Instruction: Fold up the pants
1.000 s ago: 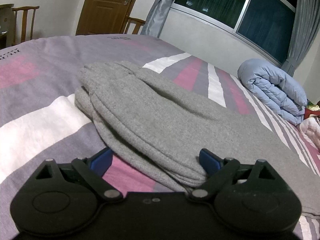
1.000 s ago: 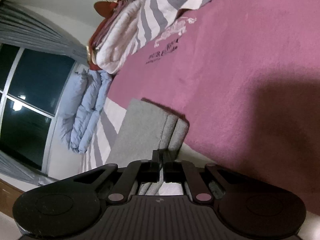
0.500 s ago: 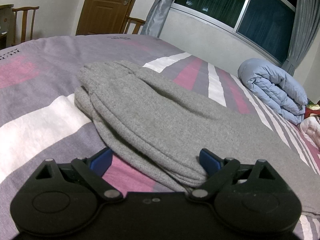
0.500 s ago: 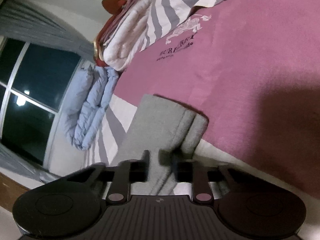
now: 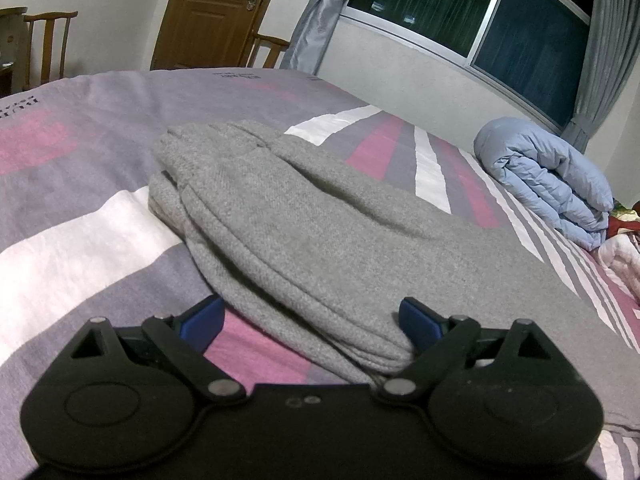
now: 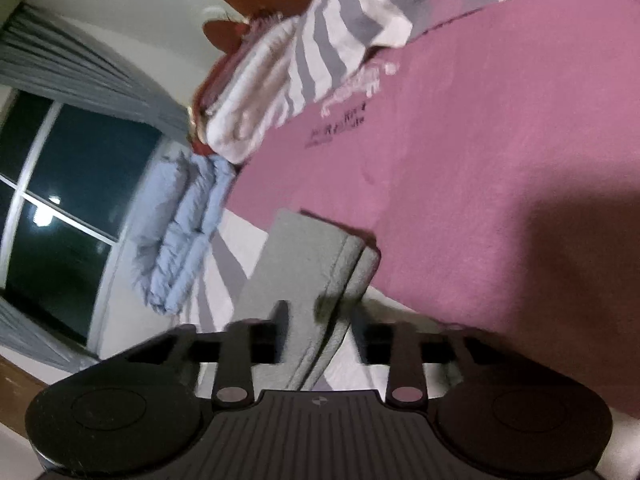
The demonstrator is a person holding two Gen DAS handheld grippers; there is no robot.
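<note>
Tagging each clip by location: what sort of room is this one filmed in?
Most likely a home bedroom: the folded grey pants lie on a bed's striped purple, pink and white cover, beside a rolled pale-blue quilt, with a wooden door behind.

The right tool (image 6: 320, 322) was opening, its dark fingers (image 6: 280, 320) spread to either side of the folded edge of the grey pants (image 6: 304, 256) without pressing on it. The pants lay on the pink-and-striped bed cover (image 6: 480, 160); a rolled blue duvet (image 6: 180, 224) sat beyond, beside a dark window (image 6: 60, 200)
</note>
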